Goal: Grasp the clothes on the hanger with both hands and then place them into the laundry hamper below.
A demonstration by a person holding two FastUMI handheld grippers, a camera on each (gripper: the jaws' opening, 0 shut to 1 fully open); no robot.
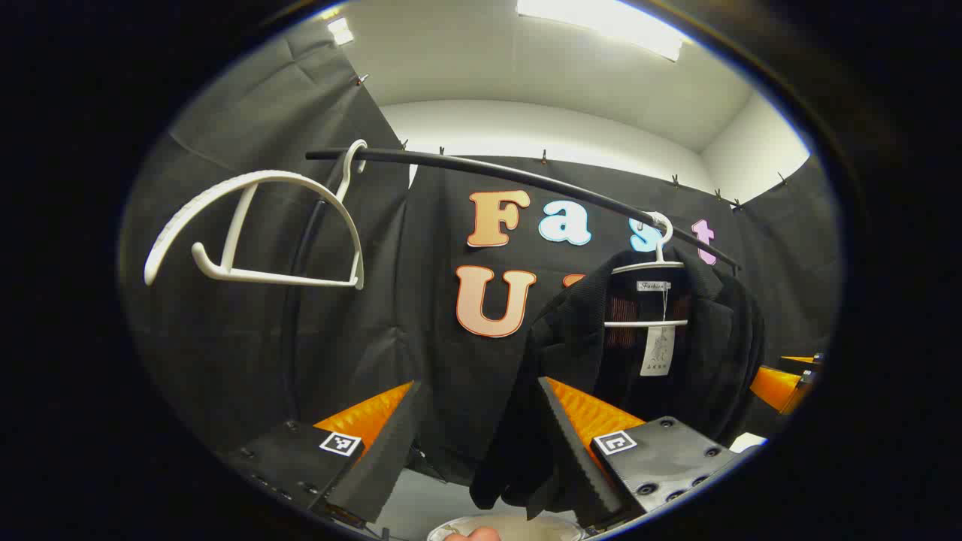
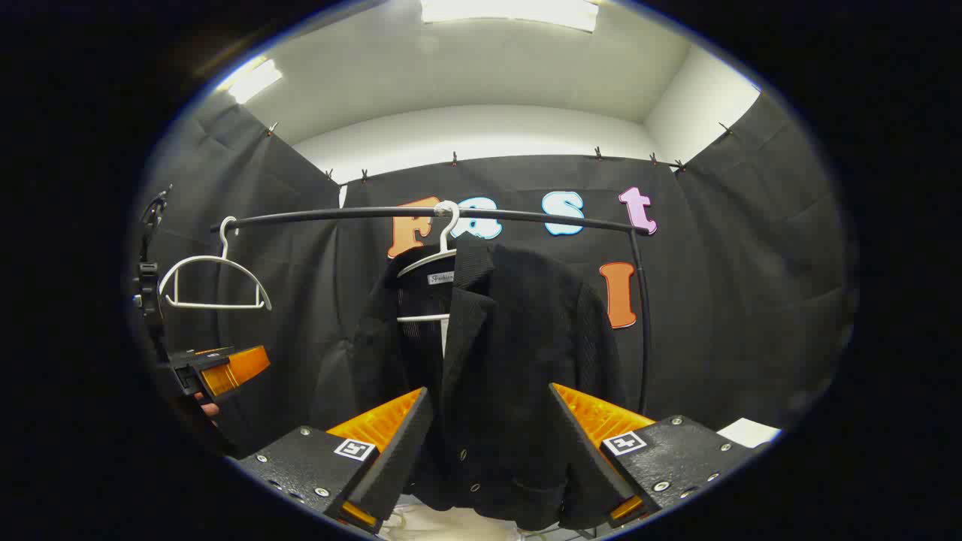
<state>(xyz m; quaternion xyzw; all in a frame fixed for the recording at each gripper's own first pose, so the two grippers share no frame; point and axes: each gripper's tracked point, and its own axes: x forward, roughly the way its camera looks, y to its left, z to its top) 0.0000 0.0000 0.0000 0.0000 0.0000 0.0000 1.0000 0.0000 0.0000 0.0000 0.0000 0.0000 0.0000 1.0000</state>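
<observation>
We see a black jacket (image 2: 518,361) hanging on a white hanger (image 2: 436,259) from the black rail (image 2: 526,217), near the rail's right end in the left gripper view. An empty white hanger (image 1: 255,225) hangs at the rail's left end, well apart from the jacket. In the left gripper view the left hand-held gripper (image 1: 475,432) is wide open, holding nothing; the jacket's left sleeve hangs just beside its right finger, contact unclear. In the right gripper view the right hand-held gripper (image 2: 488,443) is also wide open, the jacket's lower front showing between its fingers but not pinched. A pale rim, maybe the laundry hamper (image 1: 511,528), shows at the bottom edge below the jacket.
</observation>
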